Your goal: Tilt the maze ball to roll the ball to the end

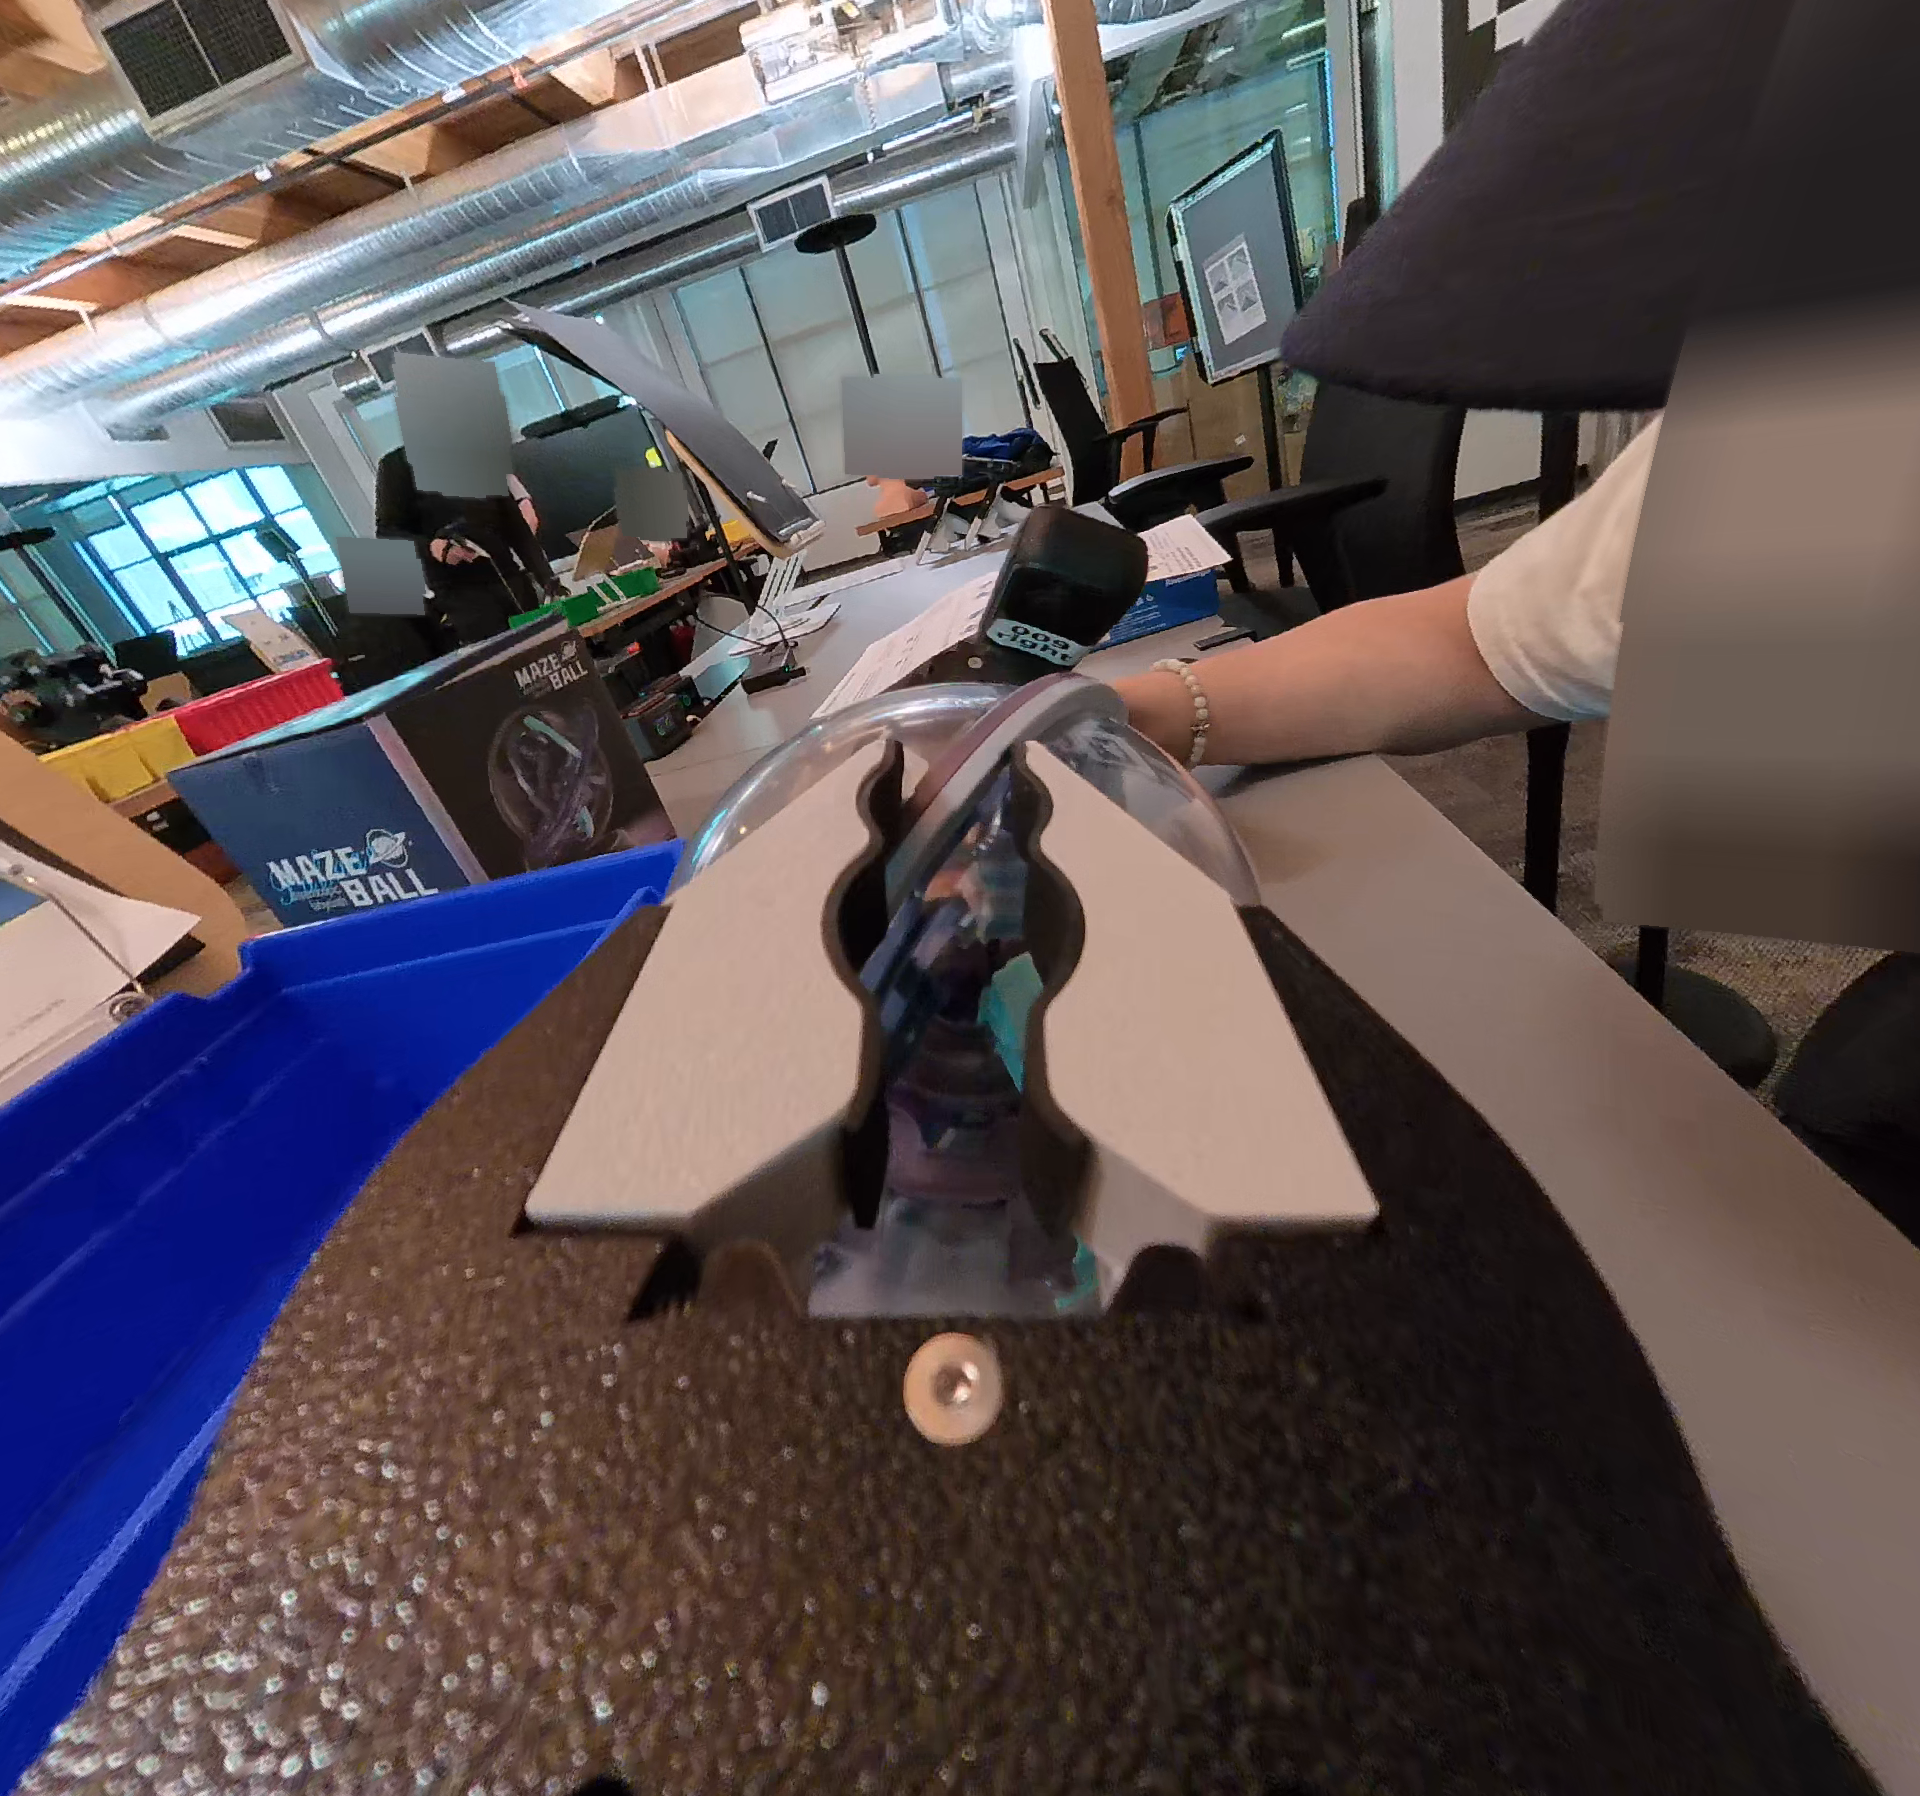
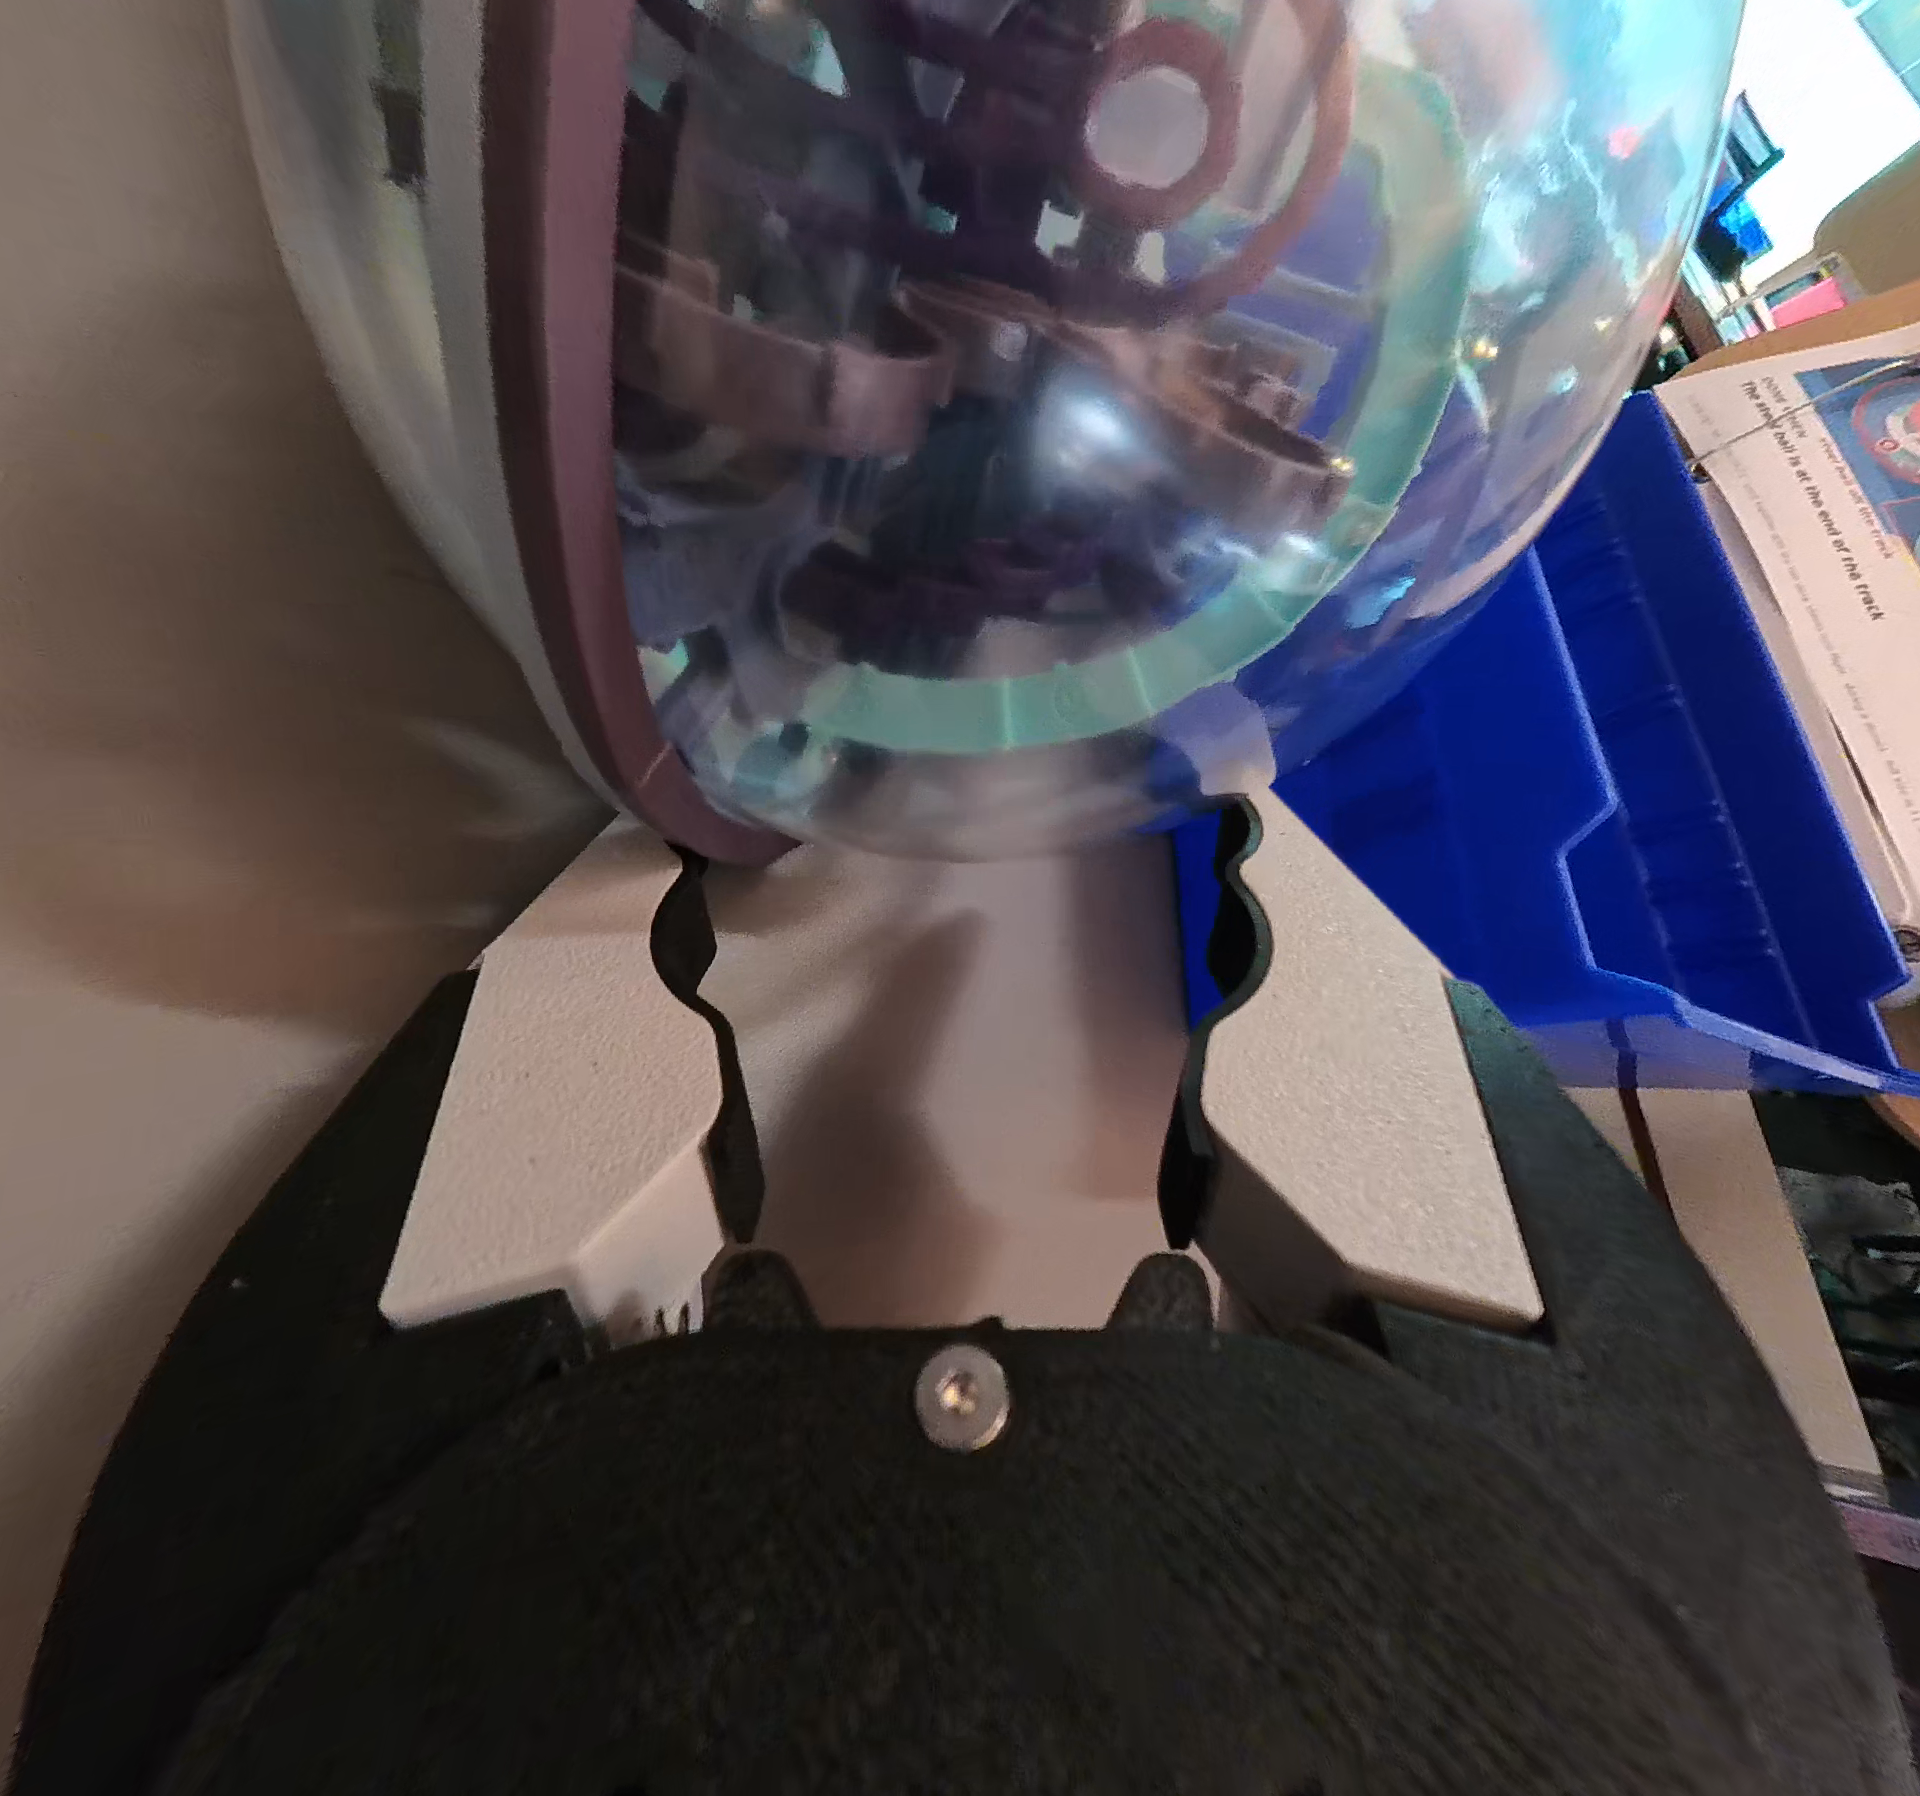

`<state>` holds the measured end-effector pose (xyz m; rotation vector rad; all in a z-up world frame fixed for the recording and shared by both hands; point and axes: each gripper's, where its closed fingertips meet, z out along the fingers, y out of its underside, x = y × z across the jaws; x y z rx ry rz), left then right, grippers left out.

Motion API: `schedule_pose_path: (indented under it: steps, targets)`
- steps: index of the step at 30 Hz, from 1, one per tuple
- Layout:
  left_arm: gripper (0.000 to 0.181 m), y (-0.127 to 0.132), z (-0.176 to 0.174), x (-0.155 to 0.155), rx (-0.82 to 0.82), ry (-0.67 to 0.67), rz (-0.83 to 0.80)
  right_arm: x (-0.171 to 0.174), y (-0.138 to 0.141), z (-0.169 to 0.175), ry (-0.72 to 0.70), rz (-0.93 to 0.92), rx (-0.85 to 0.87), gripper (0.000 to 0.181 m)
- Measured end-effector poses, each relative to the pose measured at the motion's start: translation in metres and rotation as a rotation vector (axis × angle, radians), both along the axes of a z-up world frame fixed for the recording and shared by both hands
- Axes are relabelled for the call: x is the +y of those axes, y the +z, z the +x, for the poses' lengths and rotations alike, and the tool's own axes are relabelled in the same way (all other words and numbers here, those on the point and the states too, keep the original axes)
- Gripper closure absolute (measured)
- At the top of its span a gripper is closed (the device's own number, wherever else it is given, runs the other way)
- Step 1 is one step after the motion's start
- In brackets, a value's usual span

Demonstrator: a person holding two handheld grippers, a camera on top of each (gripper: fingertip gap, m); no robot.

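In the left wrist view, the left gripper (image 1: pixel 954 811) at centre frame is narrowed on the purple rim of the clear maze ball (image 1: pixel 1174 801). A blue bin (image 1: pixel 343 1040) fills the lower left; the right gripper (image 1: pixel 1060 583) sits beyond the ball.

In the right wrist view, the right gripper (image 2: pixel 961 837) stands wide, its tips just under the maze ball (image 2: pixel 1039 344) filling the upper frame; contact unclear. The blue bin (image 2: pixel 1621 811) lies right.
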<state>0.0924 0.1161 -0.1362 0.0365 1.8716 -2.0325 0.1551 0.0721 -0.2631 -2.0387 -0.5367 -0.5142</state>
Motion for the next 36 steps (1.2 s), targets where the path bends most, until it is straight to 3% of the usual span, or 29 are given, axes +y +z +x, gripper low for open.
schedule_pose_path:
  steps: [11, 17, 24, 28, 36]
  targets:
    - [0.163, 0.005, 0.011, -0.006, 0.117, 0.103, 0.029, 0.000, 0.003, 0.004, -0.024, 0.028, -0.009, 0.078]
    - [0.166, 0.009, 0.017, -0.016, 0.213, 0.160, 0.074, -0.005, 0.001, 0.009, -0.046, 0.004, -0.026, 0.086]
    - [0.171, 0.009, 0.025, -0.025, 0.321, 0.225, 0.115, -0.014, 0.008, 0.005, -0.034, 0.014, 0.012, 0.051]
    - [0.172, 0.010, 0.033, -0.027, 0.394, 0.278, 0.142, -0.019, 0.012, 0.005, -0.051, 0.029, 0.043, 0.051]
    - [0.174, 0.012, 0.043, -0.031, 0.516, 0.342, 0.170, -0.006, 0.038, -0.003, -0.063, 0.249, 0.192, 0.037]
